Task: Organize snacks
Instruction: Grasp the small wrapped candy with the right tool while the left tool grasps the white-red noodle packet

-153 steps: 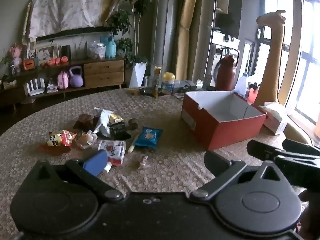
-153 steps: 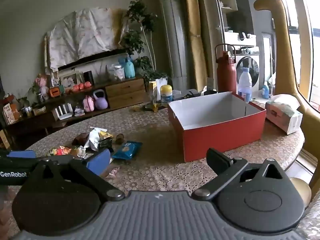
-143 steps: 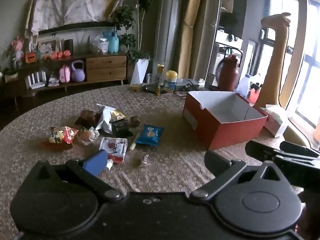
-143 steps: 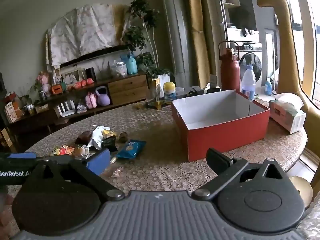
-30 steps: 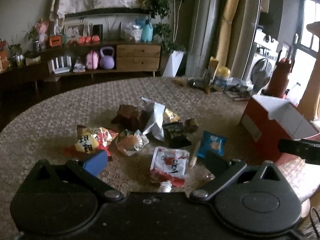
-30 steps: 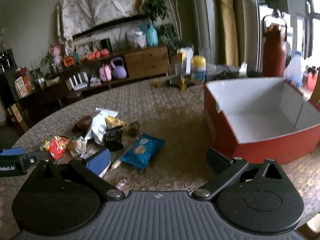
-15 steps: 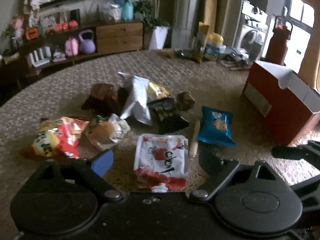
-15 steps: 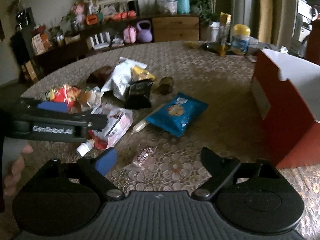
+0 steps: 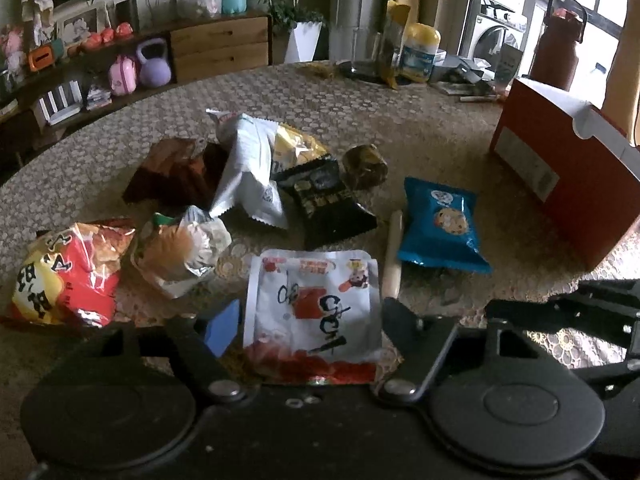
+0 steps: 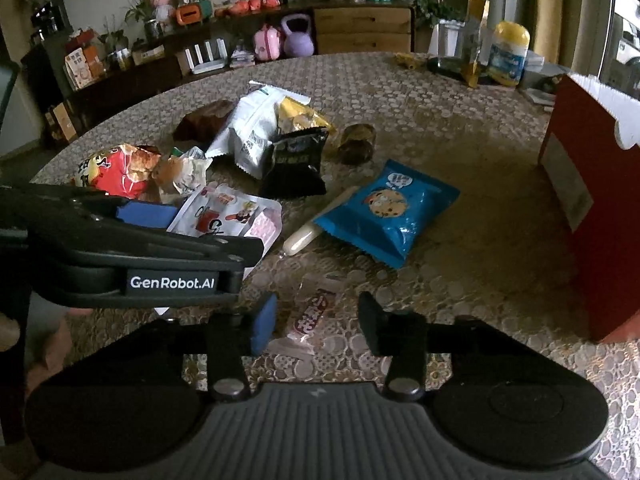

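Several snacks lie on the patterned round table [image 9: 420, 132]. My left gripper [image 9: 312, 322] is low over a white-and-red pouch [image 9: 316, 304]. Its jaws are closing with the pouch between them, and a thin gap shows at each pad. My right gripper [image 10: 316, 326] straddles a small red-and-white candy wrapper [image 10: 311, 316]. Those jaws are closing too, clear of the wrapper on both sides. A blue cookie packet [image 10: 386, 212] and a pale stick [image 10: 302, 238] lie just beyond. The red box [image 9: 568, 184] stands open at the right.
Farther back lie a black packet [image 9: 324, 204], a white bag [image 9: 248, 176], a red-and-yellow bag [image 9: 68, 272], a clear-wrapped bun [image 9: 180, 248] and a brown packet [image 9: 172, 172]. Jars and bottles [image 9: 416, 56] crowd the table's far edge. A sideboard [image 10: 360, 28] stands behind.
Both grippers have sunk toward the table and their jaws have narrowed. The left now frames the pouch and the right frames the small candy wrapper.
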Available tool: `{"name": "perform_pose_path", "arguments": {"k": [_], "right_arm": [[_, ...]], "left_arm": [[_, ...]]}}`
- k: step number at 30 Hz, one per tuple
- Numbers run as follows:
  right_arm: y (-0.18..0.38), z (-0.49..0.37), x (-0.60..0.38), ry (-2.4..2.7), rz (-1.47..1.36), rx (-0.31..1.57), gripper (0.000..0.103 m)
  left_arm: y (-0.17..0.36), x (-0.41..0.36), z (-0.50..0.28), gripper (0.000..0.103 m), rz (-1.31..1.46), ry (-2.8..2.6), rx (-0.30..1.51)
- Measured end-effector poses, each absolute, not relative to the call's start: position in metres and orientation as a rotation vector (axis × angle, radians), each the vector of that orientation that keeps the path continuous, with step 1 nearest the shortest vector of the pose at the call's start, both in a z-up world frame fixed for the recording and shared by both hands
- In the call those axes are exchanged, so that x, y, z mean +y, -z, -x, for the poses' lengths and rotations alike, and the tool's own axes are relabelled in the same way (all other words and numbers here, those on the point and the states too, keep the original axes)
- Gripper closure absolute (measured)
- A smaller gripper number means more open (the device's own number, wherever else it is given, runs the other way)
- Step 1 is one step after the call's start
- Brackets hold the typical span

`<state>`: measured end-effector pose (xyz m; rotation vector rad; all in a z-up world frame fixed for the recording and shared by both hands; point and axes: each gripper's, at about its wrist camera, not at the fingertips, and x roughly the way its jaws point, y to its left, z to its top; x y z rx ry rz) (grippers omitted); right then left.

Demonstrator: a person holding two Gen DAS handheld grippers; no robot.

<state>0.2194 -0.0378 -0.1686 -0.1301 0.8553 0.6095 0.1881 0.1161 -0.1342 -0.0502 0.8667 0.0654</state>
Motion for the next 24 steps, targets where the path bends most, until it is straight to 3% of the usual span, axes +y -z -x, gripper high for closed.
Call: {"name": "perform_pose_path", "arguments": {"k": [6, 10, 24], "right_arm": [[0.173, -0.224, -0.036, -0.588, 0.121, 0.882, 0.081], [0.173, -0.224, -0.037, -0.582, 0.113, 0.888, 0.086], [0.153, -0.208, -0.063, -0.589, 0.046, 0.860, 0.087]], "left_arm": [[0.134, 0.118, -0.189, 0.036, 0.068, -0.056, 0.871], [0.133, 0.119, -0.189, 0.036, 0.079, -0.059, 0.866], [0.125, 0.119, -0.167, 0.037, 0.148, -0.082, 0.877]]}}
